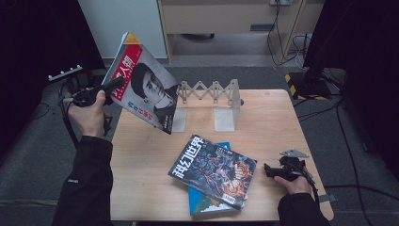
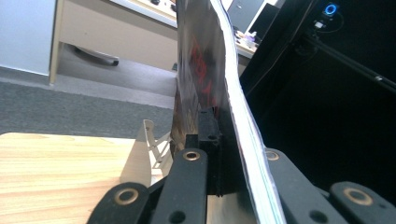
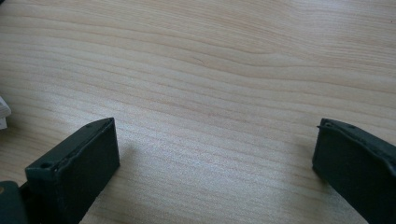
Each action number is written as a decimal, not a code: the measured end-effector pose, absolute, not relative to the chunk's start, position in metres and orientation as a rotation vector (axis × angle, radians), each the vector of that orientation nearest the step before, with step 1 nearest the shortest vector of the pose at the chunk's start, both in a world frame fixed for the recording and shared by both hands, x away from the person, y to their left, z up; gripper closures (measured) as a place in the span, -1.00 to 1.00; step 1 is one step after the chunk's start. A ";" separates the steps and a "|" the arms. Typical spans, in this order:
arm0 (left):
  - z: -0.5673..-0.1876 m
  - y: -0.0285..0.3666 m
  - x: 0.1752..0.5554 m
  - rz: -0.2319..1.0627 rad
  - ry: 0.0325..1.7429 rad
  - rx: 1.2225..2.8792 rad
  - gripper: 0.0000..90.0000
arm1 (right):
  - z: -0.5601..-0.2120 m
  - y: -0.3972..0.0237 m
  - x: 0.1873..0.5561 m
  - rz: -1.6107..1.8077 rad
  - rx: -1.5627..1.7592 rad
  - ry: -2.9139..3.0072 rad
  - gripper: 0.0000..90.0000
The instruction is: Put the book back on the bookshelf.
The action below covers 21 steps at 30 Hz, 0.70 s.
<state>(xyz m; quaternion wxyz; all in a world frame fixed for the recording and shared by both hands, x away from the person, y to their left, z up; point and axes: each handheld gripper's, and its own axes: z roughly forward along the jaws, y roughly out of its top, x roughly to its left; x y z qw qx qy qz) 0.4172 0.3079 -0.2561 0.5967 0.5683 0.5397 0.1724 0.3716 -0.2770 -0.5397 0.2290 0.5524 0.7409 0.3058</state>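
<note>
Now the red-covered magazine (image 1: 146, 89) is held up off the tabletop (image 1: 146, 155), tilted, above its back-left corner; the left gripper (image 1: 115, 84) has its jaws clamped tight on the magazine's edge. Just beside it, the folding book rack (image 1: 211, 101) is seen at the back edge, its slots bare. Nearer, two magazines (image 1: 214, 172) are stacked mid-table. At the right edge, the right gripper (image 1: 269, 170) rests, jaws spread wide over bare wood, nothing gripped.

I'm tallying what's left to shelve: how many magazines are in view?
3: a red-topped magazine held up in the left gripper, a dark magazine on the table, and a blue magazine beneath it. More may be hidden.
</note>
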 end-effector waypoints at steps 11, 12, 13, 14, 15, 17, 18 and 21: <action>-0.272 0.294 0.435 0.435 1.302 1.364 0.92 | -0.540 -0.277 0.372 0.842 1.520 2.039 -0.98; -0.276 0.291 0.438 0.438 1.310 1.374 0.92 | -0.540 -0.277 0.372 0.842 1.520 2.039 -0.98; -0.276 0.291 0.438 0.438 1.310 1.374 0.92 | -0.540 -0.277 0.372 0.842 1.520 2.039 -0.98; -0.277 0.290 0.440 0.438 1.314 1.378 0.92 | -0.540 -0.277 0.372 0.842 1.521 2.038 -0.98; -0.280 0.287 0.442 0.437 1.318 1.384 0.92 | -0.540 -0.277 0.371 0.841 1.522 2.038 -0.98; -0.281 0.286 0.443 0.441 1.320 1.389 0.92 | -0.540 -0.277 0.371 0.841 1.523 2.037 -0.98; -0.284 0.283 0.445 0.446 1.323 1.400 0.92 | -0.540 -0.276 0.372 0.841 1.526 2.034 -0.98; -0.287 0.278 0.448 0.459 1.333 1.420 0.92 | -0.540 -0.276 0.372 0.842 1.526 2.034 -0.98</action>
